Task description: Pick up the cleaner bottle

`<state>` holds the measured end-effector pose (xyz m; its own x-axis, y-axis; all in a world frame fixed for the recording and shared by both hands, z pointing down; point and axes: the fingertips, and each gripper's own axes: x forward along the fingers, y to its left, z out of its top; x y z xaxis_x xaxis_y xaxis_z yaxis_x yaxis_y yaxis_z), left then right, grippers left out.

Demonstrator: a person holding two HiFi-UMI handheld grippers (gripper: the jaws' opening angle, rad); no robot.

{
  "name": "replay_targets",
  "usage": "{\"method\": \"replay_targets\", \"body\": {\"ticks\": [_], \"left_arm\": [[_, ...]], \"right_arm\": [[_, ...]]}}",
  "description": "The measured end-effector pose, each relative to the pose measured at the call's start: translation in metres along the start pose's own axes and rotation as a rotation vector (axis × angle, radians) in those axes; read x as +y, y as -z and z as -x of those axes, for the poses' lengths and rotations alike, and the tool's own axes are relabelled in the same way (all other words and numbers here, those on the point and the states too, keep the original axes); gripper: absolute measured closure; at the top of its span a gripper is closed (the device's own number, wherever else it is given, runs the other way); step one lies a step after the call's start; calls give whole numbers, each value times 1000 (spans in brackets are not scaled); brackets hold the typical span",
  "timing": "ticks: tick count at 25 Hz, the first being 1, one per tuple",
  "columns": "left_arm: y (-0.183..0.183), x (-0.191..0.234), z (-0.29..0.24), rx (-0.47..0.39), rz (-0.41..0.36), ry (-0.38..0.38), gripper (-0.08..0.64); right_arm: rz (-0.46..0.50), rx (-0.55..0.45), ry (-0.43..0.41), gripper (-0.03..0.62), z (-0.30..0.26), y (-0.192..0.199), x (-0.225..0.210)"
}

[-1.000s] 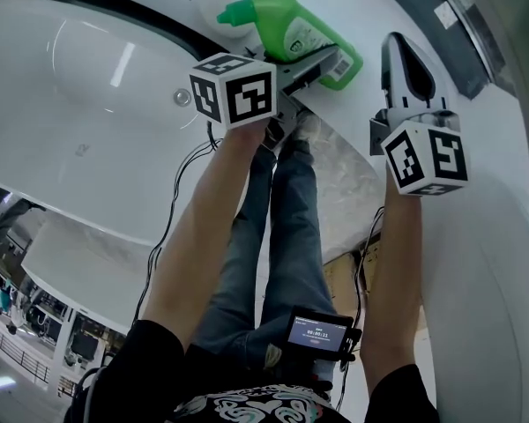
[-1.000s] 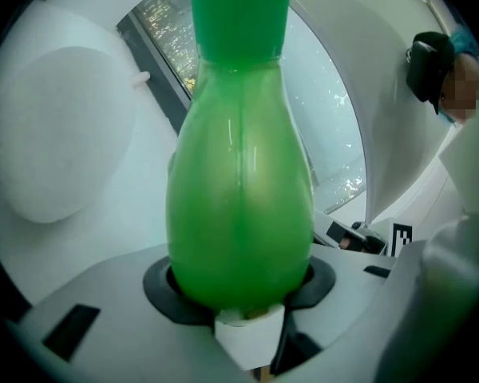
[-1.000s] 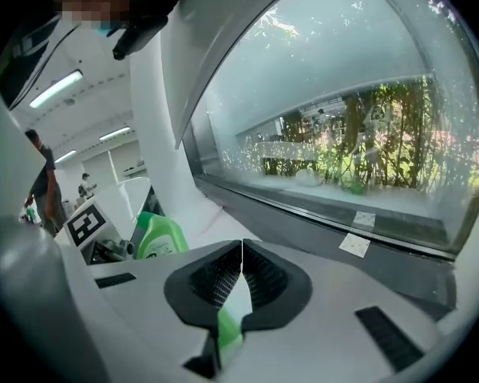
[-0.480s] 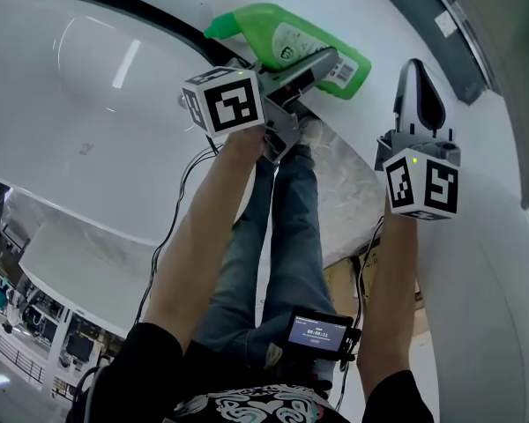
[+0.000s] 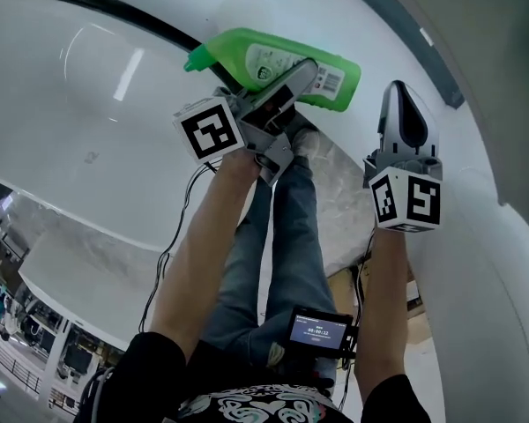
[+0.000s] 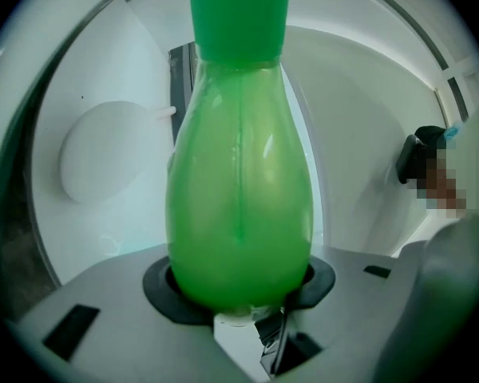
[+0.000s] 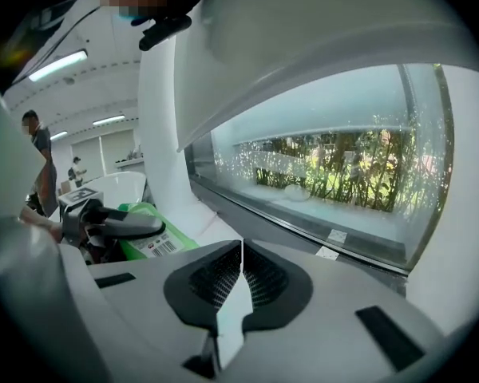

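Cleaner bottle (image 5: 273, 60): green, lying roughly on its side in the head view. Cap (image 5: 198, 60) points left; white barcode label (image 5: 329, 79) sits near the base.

Location: held in the left gripper (image 5: 293, 79), above the rim of a white tub (image 5: 97, 104). Whether it touches the rim beneath cannot be judged.

Left gripper view: the bottle body fills the space between the jaws. Both dark pads (image 6: 156, 282) press against its sides, and the cap points up the frame. Jaws set wide, clamped on the bottle.

Right gripper (image 7: 239, 282): just right of the bottle in the head view, apart from it. Jaws together, nothing between them. Its view takes in the bottle's label end at lower left and a long window (image 7: 343, 174) with greenery behind.

Below both arms: the person's jeans (image 5: 286, 236) and a small lit screen (image 5: 319, 331).
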<state>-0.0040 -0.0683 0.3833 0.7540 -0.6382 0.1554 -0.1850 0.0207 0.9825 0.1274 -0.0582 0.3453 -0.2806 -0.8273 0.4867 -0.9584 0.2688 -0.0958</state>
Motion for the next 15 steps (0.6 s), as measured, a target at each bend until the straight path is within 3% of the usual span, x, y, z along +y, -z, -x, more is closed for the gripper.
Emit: {"method": "replay_targets", "body": {"ticks": [9, 15], "left_arm": [[-9, -20, -3, -52, -15, 32, 359], [-13, -26, 7, -76, 3, 68, 359]], "right_arm": [[21, -7, -38, 563, -3, -5, -25], [32, -27, -64, 563, -2, -5, -11]]}}
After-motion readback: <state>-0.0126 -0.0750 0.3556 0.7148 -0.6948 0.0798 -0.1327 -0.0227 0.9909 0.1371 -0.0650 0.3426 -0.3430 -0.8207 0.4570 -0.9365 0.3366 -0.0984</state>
